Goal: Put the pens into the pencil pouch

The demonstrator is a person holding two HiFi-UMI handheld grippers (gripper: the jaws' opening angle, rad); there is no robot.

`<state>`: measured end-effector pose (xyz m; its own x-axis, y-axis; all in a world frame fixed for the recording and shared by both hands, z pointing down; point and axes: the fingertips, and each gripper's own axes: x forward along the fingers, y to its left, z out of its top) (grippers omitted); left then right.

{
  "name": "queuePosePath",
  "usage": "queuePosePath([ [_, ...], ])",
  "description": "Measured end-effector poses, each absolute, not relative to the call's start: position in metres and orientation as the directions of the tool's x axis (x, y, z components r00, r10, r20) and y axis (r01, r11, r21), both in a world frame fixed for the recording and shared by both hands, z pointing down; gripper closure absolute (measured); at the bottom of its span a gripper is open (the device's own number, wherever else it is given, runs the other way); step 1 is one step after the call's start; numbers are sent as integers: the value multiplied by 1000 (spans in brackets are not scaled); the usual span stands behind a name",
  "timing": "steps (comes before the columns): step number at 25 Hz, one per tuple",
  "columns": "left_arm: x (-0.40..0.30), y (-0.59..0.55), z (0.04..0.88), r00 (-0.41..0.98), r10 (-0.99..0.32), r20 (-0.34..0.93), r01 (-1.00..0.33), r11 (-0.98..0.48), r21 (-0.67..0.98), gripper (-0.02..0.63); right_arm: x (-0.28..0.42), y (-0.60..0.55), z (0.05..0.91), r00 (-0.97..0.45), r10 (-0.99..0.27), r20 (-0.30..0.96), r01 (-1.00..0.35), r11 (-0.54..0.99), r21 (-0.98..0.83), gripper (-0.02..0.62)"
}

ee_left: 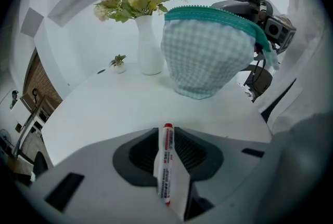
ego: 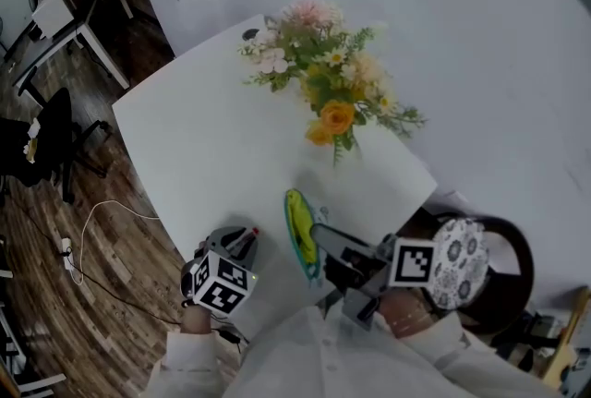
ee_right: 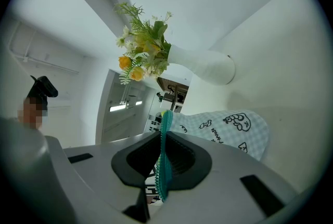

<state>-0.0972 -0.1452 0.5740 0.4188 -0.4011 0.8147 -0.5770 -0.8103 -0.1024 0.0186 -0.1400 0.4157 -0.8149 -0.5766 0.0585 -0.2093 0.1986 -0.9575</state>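
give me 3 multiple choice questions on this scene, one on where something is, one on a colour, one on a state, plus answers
1. Where does the white vase of flowers stand?
A. on the wooden floor
B. on the white table
C. on a chair seat

2. What colour is the cap of the white marker between the left gripper's jaws?
A. red
B. blue
C. black

3. How do the right gripper's jaws stand?
A. wide apart and empty
B. closed on a marker
C. closed on the teal zipper edge of the green checked fabric pouch

Answers:
1 B: the left gripper view shows the vase's base on the tabletop, behind the pouch.
2 A: the marker's far end is red in that view.
3 C: the right gripper view shows the zipper strip pinched between its pads.
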Motion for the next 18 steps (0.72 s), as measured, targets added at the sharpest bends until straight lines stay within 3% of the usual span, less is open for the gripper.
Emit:
queuePosePath([
  [7, -101, -148, 587, 371, -375, 849, -568, -816, -113, 531, 20, -140, 417, -814, -578, 59, -213, 202, -956, 563],
  [18, -100, -150, 582, 405, -402, 821, -603, -793, -90, 538, 21, -136, 418, -812, -581, 60, -213, 198, -957, 563],
])
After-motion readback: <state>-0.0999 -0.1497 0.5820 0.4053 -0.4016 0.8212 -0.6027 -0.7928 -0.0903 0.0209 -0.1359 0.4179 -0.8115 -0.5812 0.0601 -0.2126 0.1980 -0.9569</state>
